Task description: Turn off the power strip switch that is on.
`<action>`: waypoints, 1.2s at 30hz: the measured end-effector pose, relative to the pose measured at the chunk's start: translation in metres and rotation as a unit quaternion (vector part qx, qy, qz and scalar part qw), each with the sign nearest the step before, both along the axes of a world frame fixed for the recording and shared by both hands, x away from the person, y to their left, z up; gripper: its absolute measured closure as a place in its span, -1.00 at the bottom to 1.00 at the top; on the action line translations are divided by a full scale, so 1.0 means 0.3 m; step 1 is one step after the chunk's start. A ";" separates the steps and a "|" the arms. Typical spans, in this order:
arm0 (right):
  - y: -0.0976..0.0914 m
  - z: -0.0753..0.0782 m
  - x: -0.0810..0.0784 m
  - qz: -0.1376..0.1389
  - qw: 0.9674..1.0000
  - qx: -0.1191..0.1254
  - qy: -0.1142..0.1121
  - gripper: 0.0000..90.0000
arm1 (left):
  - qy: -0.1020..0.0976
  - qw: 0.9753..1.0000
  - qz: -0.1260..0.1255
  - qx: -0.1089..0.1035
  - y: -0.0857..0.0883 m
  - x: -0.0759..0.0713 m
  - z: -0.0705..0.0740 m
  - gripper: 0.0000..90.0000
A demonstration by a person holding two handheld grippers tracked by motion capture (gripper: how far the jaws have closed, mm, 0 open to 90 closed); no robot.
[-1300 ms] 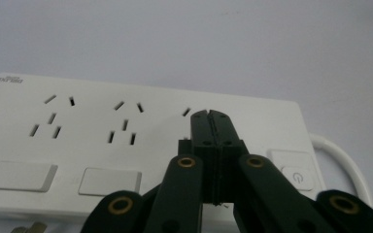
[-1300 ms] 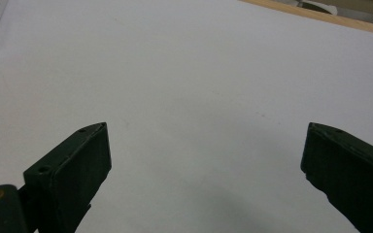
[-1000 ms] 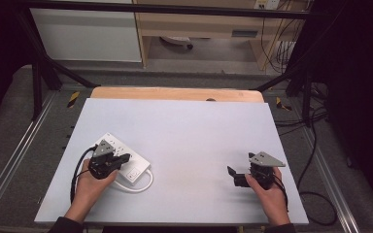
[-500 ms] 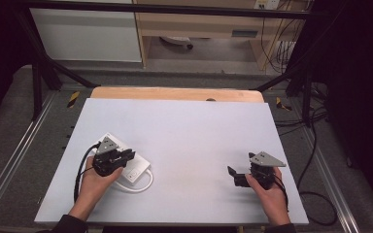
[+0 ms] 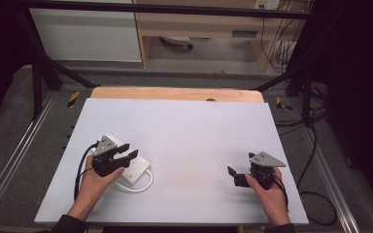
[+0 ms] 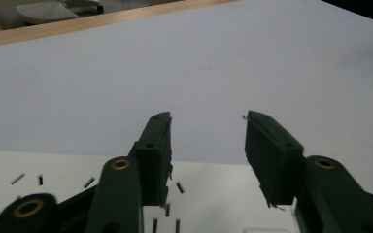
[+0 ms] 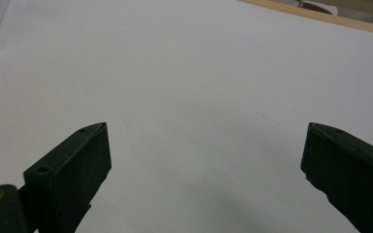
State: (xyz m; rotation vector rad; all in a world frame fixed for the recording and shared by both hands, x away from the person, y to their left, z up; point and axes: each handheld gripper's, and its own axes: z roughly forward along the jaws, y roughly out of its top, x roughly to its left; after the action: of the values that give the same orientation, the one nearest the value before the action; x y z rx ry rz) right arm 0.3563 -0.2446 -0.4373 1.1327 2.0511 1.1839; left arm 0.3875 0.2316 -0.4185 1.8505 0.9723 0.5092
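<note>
Left gripper over the white power strip

Your left gripper [image 5: 128,156] hovers with jaws parted, just been opening, nothing between them, above the flat white plastic power strip [image 5: 137,168] with looped cord, near left on the matte pale table [image 5: 194,131]. Your right gripper [image 5: 233,175] rests released, well apart at the near right.

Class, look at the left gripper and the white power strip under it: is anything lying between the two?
Nothing visible does. The left gripper hangs directly over the white power strip, its jaws having just been opening, with nothing between them. The strip's white cord loops on the table's near side.
</note>
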 end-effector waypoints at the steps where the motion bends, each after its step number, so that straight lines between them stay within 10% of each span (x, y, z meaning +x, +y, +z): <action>1: 0.000 0.000 0.001 0.001 1.000 -0.001 -0.001 -0.90 | -0.001 1.000 0.002 -0.001 -0.001 0.001 0.000 0.02; 16: 0.001 0.000 0.000 0.001 1.000 -0.001 0.000 -0.90 | -0.028 0.999 0.006 -0.031 -0.008 -0.009 0.024 -0.83; 36: 0.000 0.000 0.001 0.001 1.000 -0.001 -0.001 -0.90 | -0.066 0.994 0.032 -0.084 0.033 -0.033 0.067 -0.85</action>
State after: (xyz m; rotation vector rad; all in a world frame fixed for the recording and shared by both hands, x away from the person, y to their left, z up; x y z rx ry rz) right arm 0.3566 -0.2444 -0.4374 1.1278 2.0526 1.1836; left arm 0.3775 0.2414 -0.3983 1.6190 0.9581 0.5632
